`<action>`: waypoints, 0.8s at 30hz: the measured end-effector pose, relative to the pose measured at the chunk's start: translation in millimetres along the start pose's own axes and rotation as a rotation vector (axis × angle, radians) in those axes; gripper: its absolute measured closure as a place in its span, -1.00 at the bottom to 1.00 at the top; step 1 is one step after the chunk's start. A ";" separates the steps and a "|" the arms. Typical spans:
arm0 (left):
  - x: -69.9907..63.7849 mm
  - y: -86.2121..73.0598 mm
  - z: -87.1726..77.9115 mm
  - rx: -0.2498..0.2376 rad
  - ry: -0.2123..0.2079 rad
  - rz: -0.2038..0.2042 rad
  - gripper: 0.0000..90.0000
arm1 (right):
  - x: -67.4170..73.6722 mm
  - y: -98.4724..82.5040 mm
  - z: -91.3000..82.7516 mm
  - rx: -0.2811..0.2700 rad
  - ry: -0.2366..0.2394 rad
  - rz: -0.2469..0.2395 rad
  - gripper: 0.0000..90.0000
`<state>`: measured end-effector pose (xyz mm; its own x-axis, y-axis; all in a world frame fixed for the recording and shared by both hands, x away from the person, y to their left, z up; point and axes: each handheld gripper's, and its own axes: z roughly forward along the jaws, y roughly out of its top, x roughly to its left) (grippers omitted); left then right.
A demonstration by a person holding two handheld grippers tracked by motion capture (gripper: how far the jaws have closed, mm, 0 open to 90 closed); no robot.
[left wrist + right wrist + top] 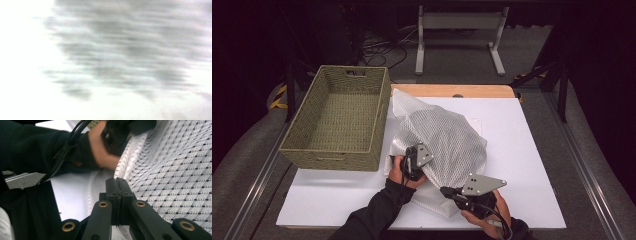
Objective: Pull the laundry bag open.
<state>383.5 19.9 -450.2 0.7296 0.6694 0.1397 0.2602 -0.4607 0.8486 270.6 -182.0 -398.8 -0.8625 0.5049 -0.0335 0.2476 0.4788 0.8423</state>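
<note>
Free room on the right, obstacles on the left

The white tabletop (522,150) is bare right of the white mesh bag (447,140); the green woven basket (339,117) blocks the left.

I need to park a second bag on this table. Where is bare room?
The white tabletop right of the mesh bag is bare to its edge, as is the strip below the wicker basket. The front middle is crowded by both claws.

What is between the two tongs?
The white mesh bag spans from the left tongs to the right tongs; the high view shows this.
</note>
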 end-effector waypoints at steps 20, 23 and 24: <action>20.7 -6.8 -28.8 -0.020 -0.172 -0.002 0.23 | -14.8 -10.0 -18.5 0.026 -0.104 -0.023 1.00; 20.0 -6.5 -40.5 0.004 -0.212 0.022 0.16 | -19.9 -9.7 -27.3 0.002 -0.122 -0.008 1.00; 18.8 -8.1 -48.3 -0.003 -0.214 0.031 0.09 | -21.4 -9.6 -30.9 -0.008 -0.130 -0.001 1.00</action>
<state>364.6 64.4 -429.8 0.8550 0.5158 0.0550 0.2334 -0.4771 0.8473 273.0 -219.6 -389.6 -0.7980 0.5937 -0.1032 0.2432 0.4740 0.8463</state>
